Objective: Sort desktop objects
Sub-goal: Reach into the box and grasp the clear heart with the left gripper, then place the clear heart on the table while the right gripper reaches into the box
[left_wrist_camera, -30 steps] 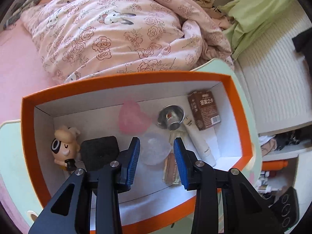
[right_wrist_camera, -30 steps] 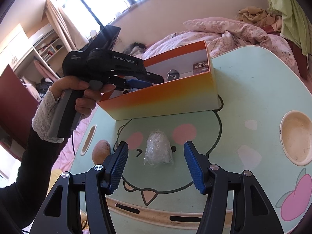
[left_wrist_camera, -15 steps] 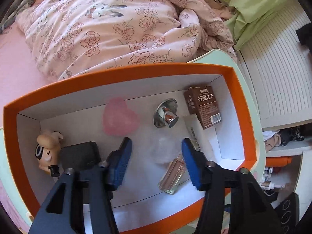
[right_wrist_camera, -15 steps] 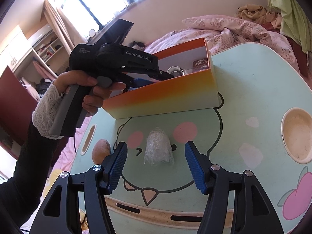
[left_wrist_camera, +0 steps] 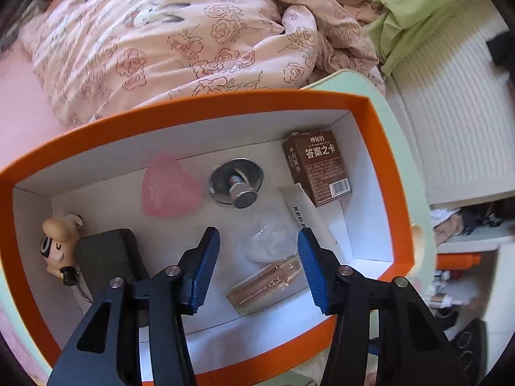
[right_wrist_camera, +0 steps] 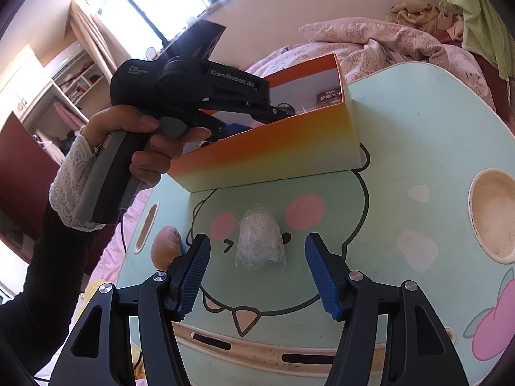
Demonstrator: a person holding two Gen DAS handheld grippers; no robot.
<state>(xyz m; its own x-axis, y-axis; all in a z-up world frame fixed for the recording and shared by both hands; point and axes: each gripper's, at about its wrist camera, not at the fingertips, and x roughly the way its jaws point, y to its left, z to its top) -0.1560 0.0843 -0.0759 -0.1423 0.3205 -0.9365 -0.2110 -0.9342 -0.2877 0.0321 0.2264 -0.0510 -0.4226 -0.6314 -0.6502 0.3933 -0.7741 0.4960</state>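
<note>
Left wrist view: left gripper (left_wrist_camera: pixel 259 268) hangs over the orange box (left_wrist_camera: pixel 199 106), jaws spread wide, nothing between the pads. Box interior, mid-frame: pink heart (left_wrist_camera: pixel 169 188) left of centre, metal cap (left_wrist_camera: pixel 236 185) beside it, brown carton (left_wrist_camera: pixel 317 169) at upper right, white tube (left_wrist_camera: pixel 305 215) running down from the carton. Clear dome (left_wrist_camera: pixel 272 241) lies just above the gold bottle (left_wrist_camera: pixel 267 288), both in line with the gap between the fingers. Figurine (left_wrist_camera: pixel 59 246) and black pouch (left_wrist_camera: pixel 106 257) sit at lower left of the box. Right wrist view: right gripper (right_wrist_camera: pixel 257 275) low over the table (right_wrist_camera: pixel 418 167), jaws wide, empty. Wrapped lump (right_wrist_camera: pixel 259 241) sits on the table at centre frame, just ahead of the fingers and between their lines, not touched. Brown ball (right_wrist_camera: pixel 165 247) left of it, near the table edge. A hand (right_wrist_camera: pixel 141 141) holds the left gripper at upper left, its tips inside the box.
</note>
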